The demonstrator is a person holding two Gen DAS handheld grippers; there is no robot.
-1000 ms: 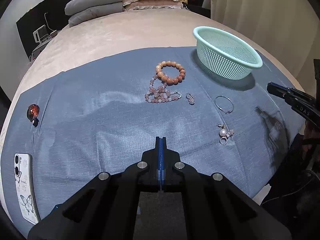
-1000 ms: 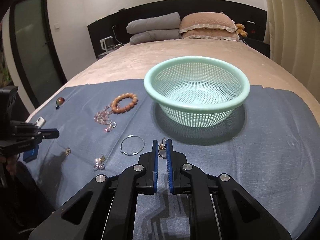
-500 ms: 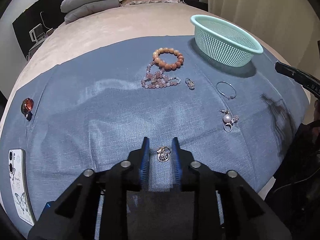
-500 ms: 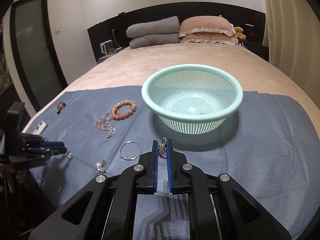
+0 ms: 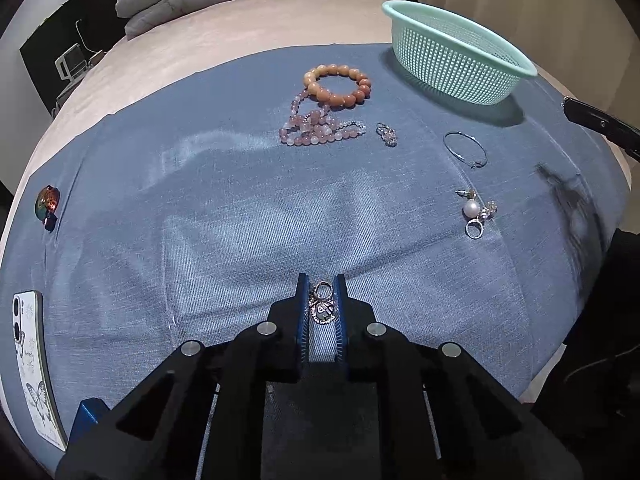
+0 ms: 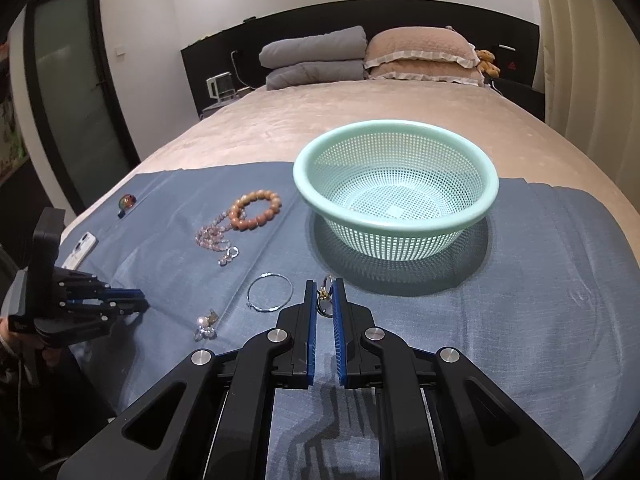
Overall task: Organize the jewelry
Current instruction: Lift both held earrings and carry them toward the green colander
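On the blue cloth (image 5: 240,208), my left gripper (image 5: 322,286) has its jaws closing around a small silver charm (image 5: 322,306), and both pads touch it. My right gripper (image 6: 325,284) is shut on a small gold earring (image 6: 324,300), held above the cloth in front of the mint mesh basket (image 6: 396,128). Loose on the cloth lie an orange bead bracelet (image 5: 338,86), a pink bead bracelet (image 5: 316,130), a small clasp charm (image 5: 387,135), a thin silver hoop (image 5: 465,149) and a pearl cluster with a ring (image 5: 474,212).
A phone in a butterfly case (image 5: 34,360) and a red round trinket (image 5: 48,202) lie at the cloth's left edge. The basket (image 5: 460,20) stands at the far right of the cloth. Pillows (image 6: 416,56) are stacked at the head of the bed.
My left gripper opened, sank onto the silver charm and narrowed around it. The right gripper stayed in place, still shut on the earring.
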